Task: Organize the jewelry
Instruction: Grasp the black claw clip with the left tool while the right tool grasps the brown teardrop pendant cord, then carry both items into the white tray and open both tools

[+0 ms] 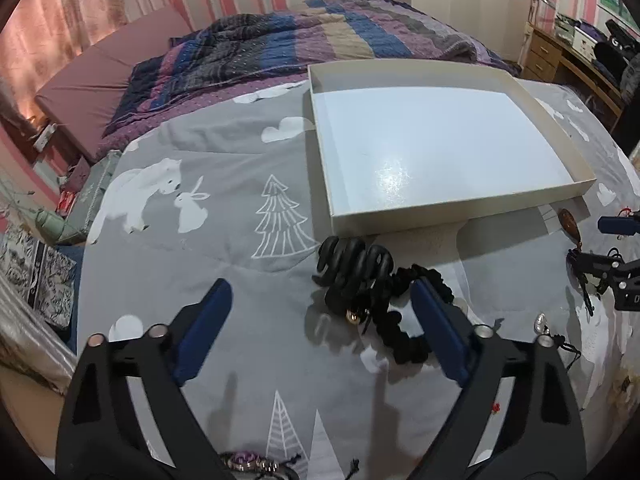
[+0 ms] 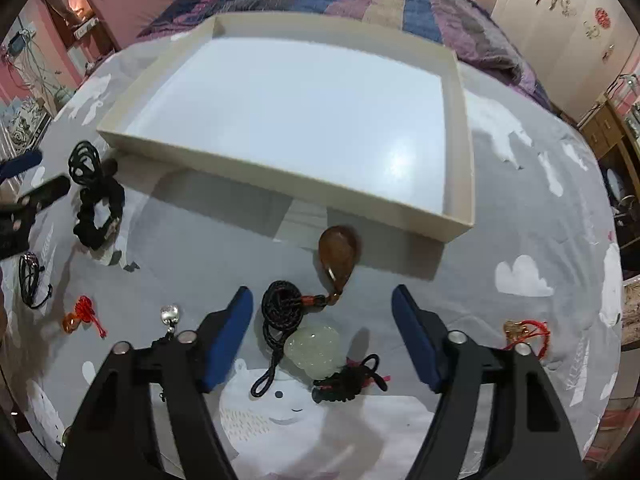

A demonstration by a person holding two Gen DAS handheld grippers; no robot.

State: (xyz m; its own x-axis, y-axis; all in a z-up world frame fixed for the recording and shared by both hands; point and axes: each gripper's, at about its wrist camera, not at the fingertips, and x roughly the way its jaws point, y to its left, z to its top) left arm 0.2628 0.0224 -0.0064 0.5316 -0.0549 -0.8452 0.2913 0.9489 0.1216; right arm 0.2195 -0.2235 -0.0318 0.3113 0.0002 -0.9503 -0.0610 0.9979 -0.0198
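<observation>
A bed fills the left wrist view, spread with a grey duvet cover [image 1: 208,248] printed with white bears, rabbits and trees; a striped purple and blue quilt [image 1: 312,36] is bunched at its far end under pink-striped walls. On the cover sits a shallow cream cardboard box [image 1: 460,210] with a glossy white floor, and nothing lies in it. Just in front of its near wall is a black coiled hair tie [image 1: 352,264], tangled with a black scrunchie [image 1: 400,332] and a small gold bead. The left gripper [image 1: 322,322] hangs over this pile with its blue pads spread wide; the right pad is beside the scrunchie, and neither pad presses on anything. At the right edge the other gripper shows in part.

In the right wrist view the same box [image 2: 280,168] lies ahead, again bare inside. The right gripper [image 2: 322,326] stands open, gripping nothing. Between its pads on the cover lie a brown teardrop pendant [image 2: 338,258] on a black braided cord [image 2: 280,308], close to the box's near wall, and a pale green carved pendant [image 2: 314,350] with a black and red knotted cord. A red knotted charm [image 2: 86,314], a silver charm [image 2: 170,314] and a gold charm on red string [image 2: 524,330] lie further out to either side.
</observation>
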